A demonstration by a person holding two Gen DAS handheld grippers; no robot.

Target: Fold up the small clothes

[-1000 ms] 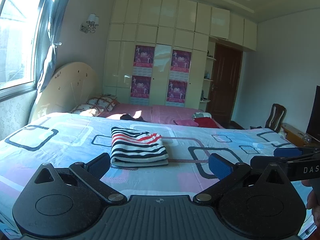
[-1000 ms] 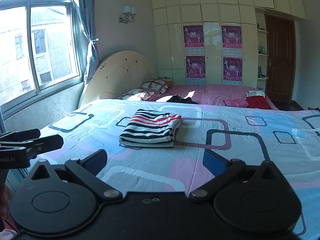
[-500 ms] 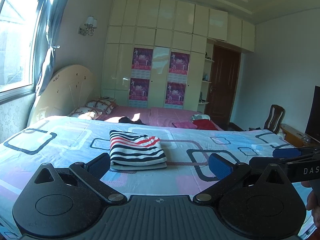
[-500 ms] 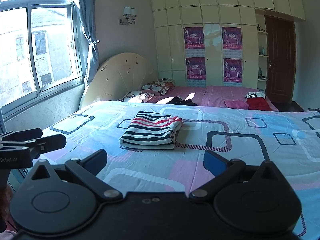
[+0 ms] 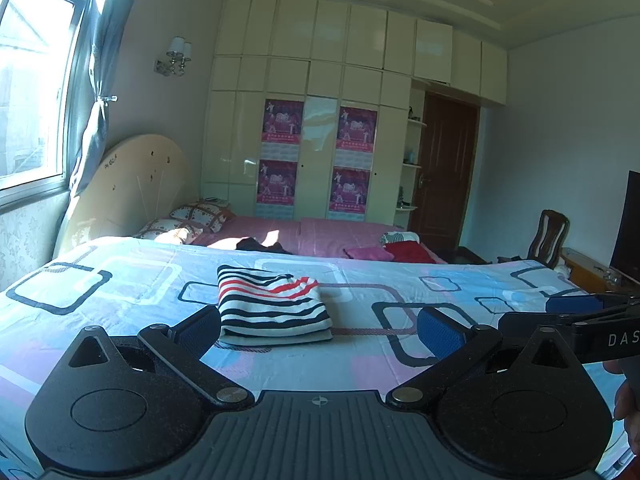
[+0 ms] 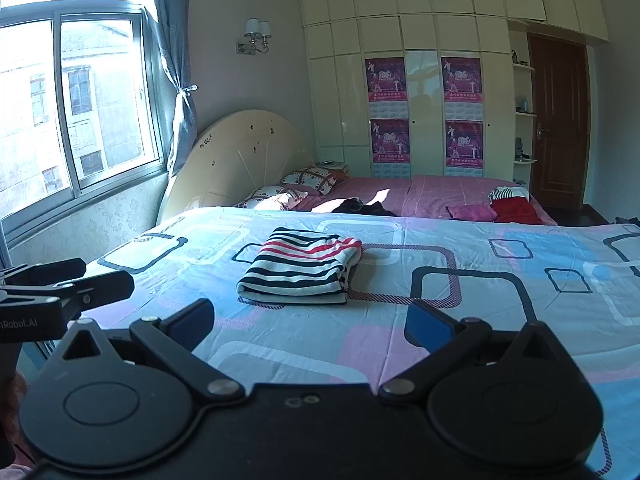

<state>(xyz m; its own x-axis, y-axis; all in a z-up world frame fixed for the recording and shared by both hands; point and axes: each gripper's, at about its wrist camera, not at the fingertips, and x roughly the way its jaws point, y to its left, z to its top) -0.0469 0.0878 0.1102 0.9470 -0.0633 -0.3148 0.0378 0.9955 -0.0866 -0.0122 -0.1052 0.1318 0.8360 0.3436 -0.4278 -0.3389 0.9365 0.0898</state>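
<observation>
A small garment with black, white and red stripes [image 5: 272, 304] [image 6: 302, 266] lies folded into a neat rectangle on the patterned bed sheet [image 5: 120, 292] [image 6: 460, 320]. My left gripper [image 5: 318, 328] is open above the near part of the bed, short of the garment, with nothing between its blue pads. My right gripper [image 6: 308, 322] is also open and empty, held back from the garment. Each gripper shows at the edge of the other's view: the right one [image 5: 580, 312] and the left one [image 6: 60, 280].
Behind the near bed stands a second bed with a pink cover [image 6: 440, 192], pillows [image 6: 304, 180] and loose dark, pink and red clothes [image 6: 508, 208]. A window [image 6: 72, 120] and curved headboard [image 6: 240, 160] are on the left, wardrobes and a door [image 6: 560, 120] at the back, a chair [image 5: 550, 236] on the right.
Both grippers have risen and pulled back a little, so the folded garment sits slightly lower and farther in view. The garment has not moved. Both stay open.
</observation>
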